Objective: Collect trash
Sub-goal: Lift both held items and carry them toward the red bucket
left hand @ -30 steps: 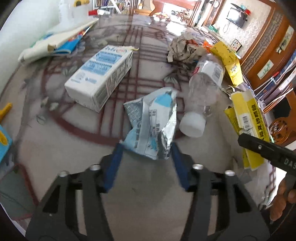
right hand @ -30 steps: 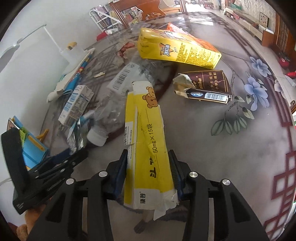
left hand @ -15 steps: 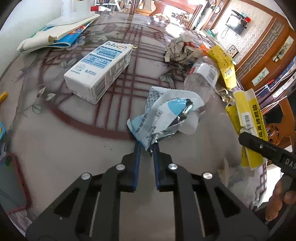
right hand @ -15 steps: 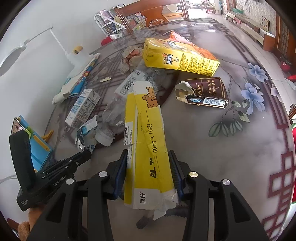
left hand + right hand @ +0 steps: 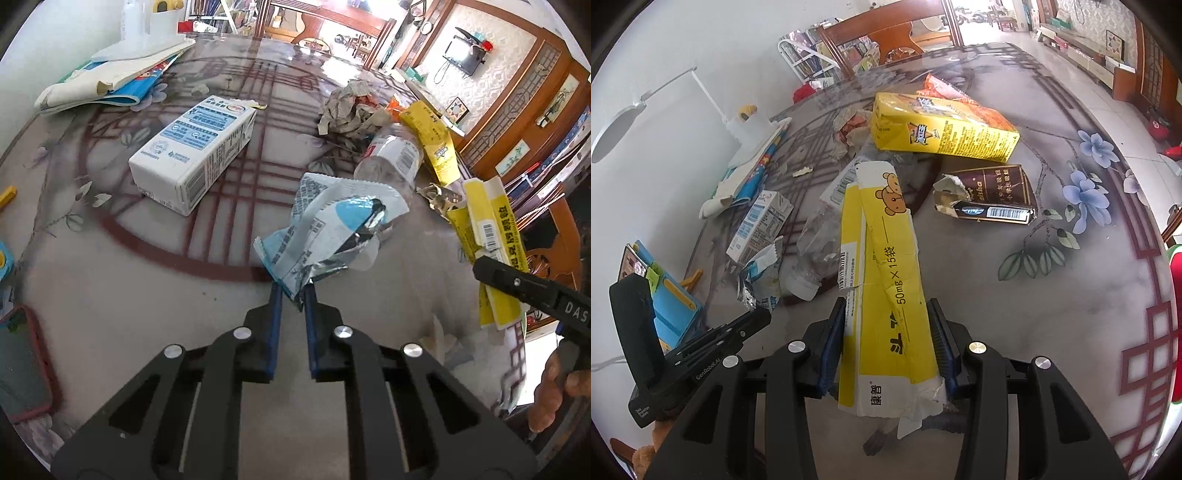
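My left gripper [image 5: 293, 290] is shut on the corner of a crumpled blue and silver foil wrapper [image 5: 328, 229] and holds it just above the table. My right gripper [image 5: 886, 314] is shut on a flattened yellow box with a bear print [image 5: 882, 273] and holds it over the table; the box also shows at the right of the left wrist view [image 5: 487, 236]. A white and blue milk carton [image 5: 195, 147], a clear plastic bottle [image 5: 391, 158] and crumpled paper [image 5: 347, 110] lie on the table.
A large yellow box [image 5: 938, 129] and a torn brown carton [image 5: 990, 195] lie beyond the right gripper. Books [image 5: 110, 77] lie at the far left. A phone in a red case [image 5: 22, 362] lies at the near left. The glass table [image 5: 1071, 295] has a curved edge on the right.
My left gripper closed on the foil wrapper and lifted it slightly off the table. My right gripper kept its hold on the yellow box and rose a little.
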`<state>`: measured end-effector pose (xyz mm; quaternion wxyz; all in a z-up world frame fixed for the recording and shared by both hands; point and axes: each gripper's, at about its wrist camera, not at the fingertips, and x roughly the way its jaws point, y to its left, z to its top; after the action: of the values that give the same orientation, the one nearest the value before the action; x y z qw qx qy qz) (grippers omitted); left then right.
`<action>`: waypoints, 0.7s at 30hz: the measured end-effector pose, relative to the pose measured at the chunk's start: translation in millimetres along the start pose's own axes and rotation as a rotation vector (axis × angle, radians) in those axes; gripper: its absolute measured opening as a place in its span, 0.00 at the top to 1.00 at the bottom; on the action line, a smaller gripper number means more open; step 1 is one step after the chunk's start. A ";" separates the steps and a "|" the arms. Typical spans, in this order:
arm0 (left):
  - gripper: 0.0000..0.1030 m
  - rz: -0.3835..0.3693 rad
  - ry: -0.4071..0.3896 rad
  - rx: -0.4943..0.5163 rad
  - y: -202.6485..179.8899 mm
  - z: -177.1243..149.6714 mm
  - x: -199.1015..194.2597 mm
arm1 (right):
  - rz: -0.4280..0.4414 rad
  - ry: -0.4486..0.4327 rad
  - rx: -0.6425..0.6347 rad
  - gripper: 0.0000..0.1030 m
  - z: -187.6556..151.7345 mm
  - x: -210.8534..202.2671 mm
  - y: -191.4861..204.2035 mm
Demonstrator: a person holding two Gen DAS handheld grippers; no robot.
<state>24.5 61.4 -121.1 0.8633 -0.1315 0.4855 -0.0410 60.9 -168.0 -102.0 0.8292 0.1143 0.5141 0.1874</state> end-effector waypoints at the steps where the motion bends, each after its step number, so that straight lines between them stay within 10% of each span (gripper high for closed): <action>1: 0.89 -0.012 -0.005 -0.008 0.6 0.5 -0.9 | 0.002 -0.002 0.002 0.60 0.2 -0.8 -0.7; 21: 0.89 -0.029 -0.064 0.022 -7.7 2.5 -9.6 | 0.001 -0.029 0.018 0.60 0.5 -9.2 -6.9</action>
<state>22.0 56.3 -109.9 0.8792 -0.1302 0.4550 -0.0545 59.0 -178.2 -97.0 0.8354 0.1247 0.5036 0.1818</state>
